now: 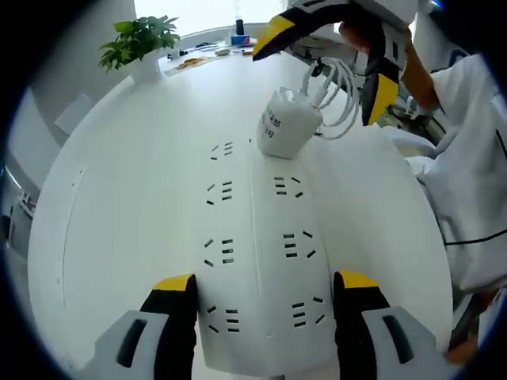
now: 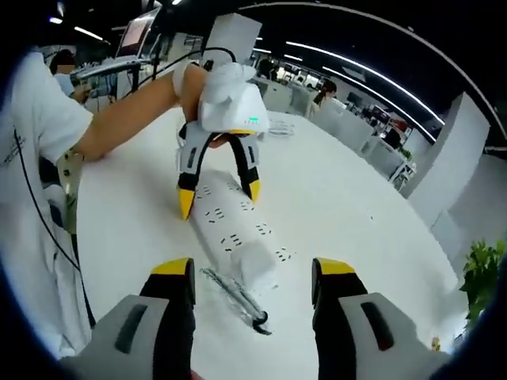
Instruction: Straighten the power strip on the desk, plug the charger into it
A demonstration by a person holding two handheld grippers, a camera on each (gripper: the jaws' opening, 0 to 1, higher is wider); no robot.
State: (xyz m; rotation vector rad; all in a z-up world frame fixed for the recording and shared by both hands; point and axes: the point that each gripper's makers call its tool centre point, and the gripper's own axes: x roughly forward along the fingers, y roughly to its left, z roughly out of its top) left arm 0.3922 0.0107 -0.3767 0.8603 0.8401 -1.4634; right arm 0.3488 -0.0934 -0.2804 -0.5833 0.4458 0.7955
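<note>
Opposed close views; shared power strip (image 1: 257, 261)

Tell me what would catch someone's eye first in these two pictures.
The long white power strip on the white desk, running between the open left gripper jaws. Next, the white charger standing on the strip's far end, its cable looped behind. The right gripper is open, with the charger ahead of it.

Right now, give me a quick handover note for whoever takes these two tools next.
Left tool: open, jaws astride the near end of the power strip, not closed on it.
Right tool: open, hovering just behind the charger.
The charger sits in a socket at the strip's far end, cable coiled beside it.
Done: charger appears plugged in.
Left: confirm it's seated, check the strip lies straight on the desk.
</note>
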